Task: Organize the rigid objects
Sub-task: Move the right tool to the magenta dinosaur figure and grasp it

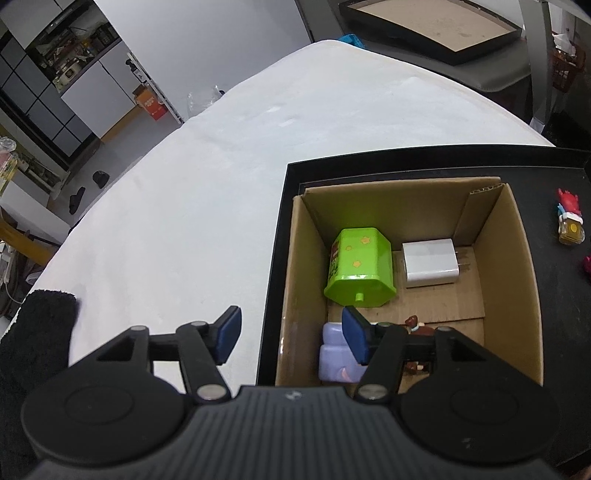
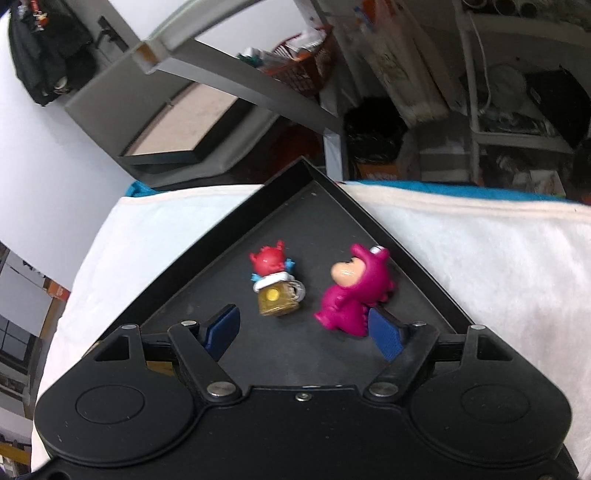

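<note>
A cardboard box (image 1: 517,266) stands in a black tray (image 1: 280,236). It holds a green toy (image 1: 356,271), a white charger (image 1: 430,264), a lilac toy (image 1: 334,356) and a brown figure (image 1: 417,326). My left gripper (image 1: 291,339) hovers open over the box's left wall, with nothing between its blue pads (image 1: 229,336). In the right wrist view, a red figure on a gold mug (image 2: 275,284) and a magenta dinosaur figure (image 2: 351,291) lie on the black tray (image 2: 207,266). My right gripper (image 2: 304,332) is open just before them, its right pad (image 2: 384,334) next to the dinosaur.
A white cloth (image 1: 184,206) covers the table around the tray. A black cloth (image 1: 40,332) lies at its near left edge. Another black tray (image 1: 424,27) sits on a grey surface beyond. Shelves and clutter fill the room behind.
</note>
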